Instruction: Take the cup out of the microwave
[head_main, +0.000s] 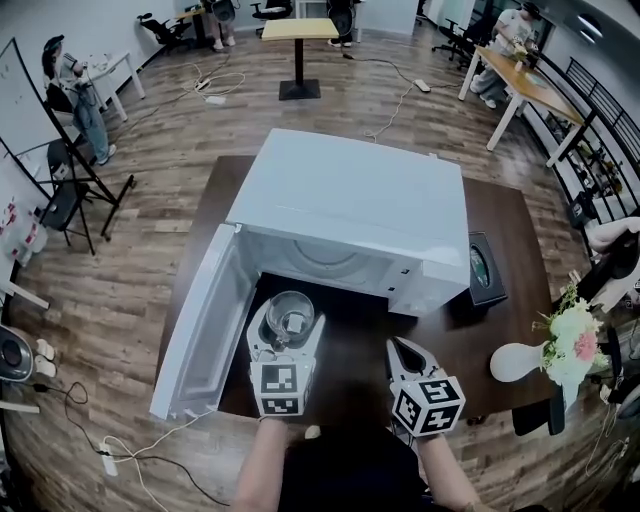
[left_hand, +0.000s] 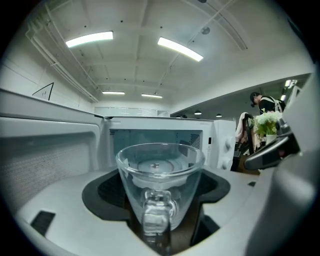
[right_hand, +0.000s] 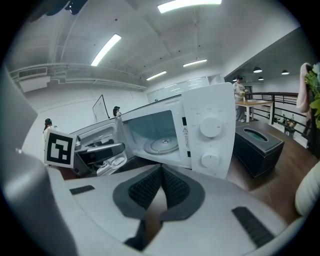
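Note:
A clear glass cup (head_main: 288, 318) sits between the jaws of my left gripper (head_main: 287, 330), just in front of the open white microwave (head_main: 350, 200). In the left gripper view the cup (left_hand: 160, 180) fills the gap between the dark pads (left_hand: 107, 192), its handle facing the camera, so my left gripper (left_hand: 160, 167) is shut on it. Behind it the microwave cavity (left_hand: 155, 140) holds only its turntable. The microwave door (head_main: 205, 330) hangs open at the left. My right gripper (head_main: 404, 350) hovers right of the cup; its jaws (right_hand: 160, 172) are shut and hold nothing.
The microwave stands on a dark wooden table (head_main: 500, 220). A black box (head_main: 485, 265) sits to its right, near a white flower bouquet (head_main: 570, 335) and a white rounded object (head_main: 515, 362). Cables lie on the wooden floor, and people work at desks in the background.

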